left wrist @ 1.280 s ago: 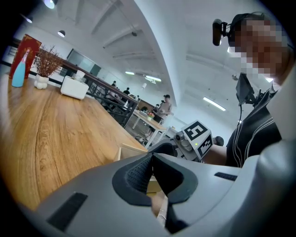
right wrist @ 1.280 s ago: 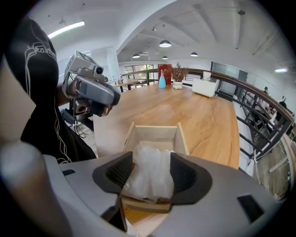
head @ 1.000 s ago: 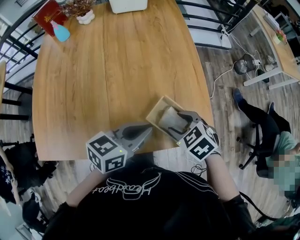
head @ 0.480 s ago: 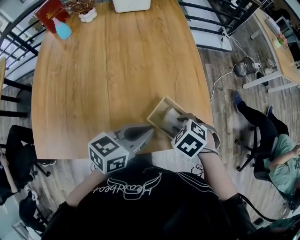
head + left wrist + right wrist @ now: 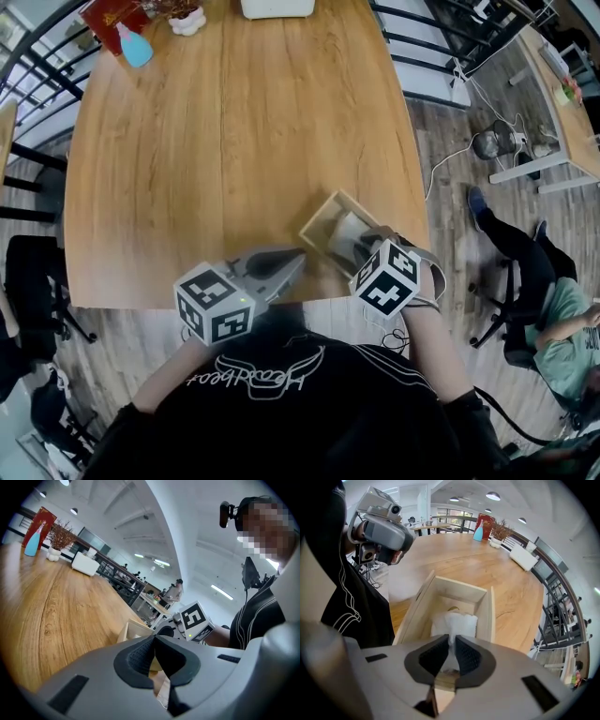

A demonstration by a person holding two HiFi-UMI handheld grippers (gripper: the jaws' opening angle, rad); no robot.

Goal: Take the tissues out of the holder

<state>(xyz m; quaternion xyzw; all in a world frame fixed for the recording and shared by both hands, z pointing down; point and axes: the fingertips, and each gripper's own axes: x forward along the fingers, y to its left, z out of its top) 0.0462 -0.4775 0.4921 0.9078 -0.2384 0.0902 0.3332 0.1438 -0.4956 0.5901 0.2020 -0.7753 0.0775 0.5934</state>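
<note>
Right gripper (image 5: 450, 651) closing on tissues (image 5: 457, 620) in holder (image 5: 457, 585) at table (image 5: 187, 141) near edge; left gripper (image 5: 154, 653) clamped empty alongside; open wood beyond.

The middle of the table (image 5: 216, 141) lies open; the holder (image 5: 317, 217) blocks the near edge, a bottle (image 5: 135, 47) and white box (image 5: 277, 7) the far edge.

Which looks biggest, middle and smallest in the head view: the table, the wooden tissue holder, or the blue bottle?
1. table
2. wooden tissue holder
3. blue bottle, though it stands at the table's far end, so it may look smaller than it really is.
</note>
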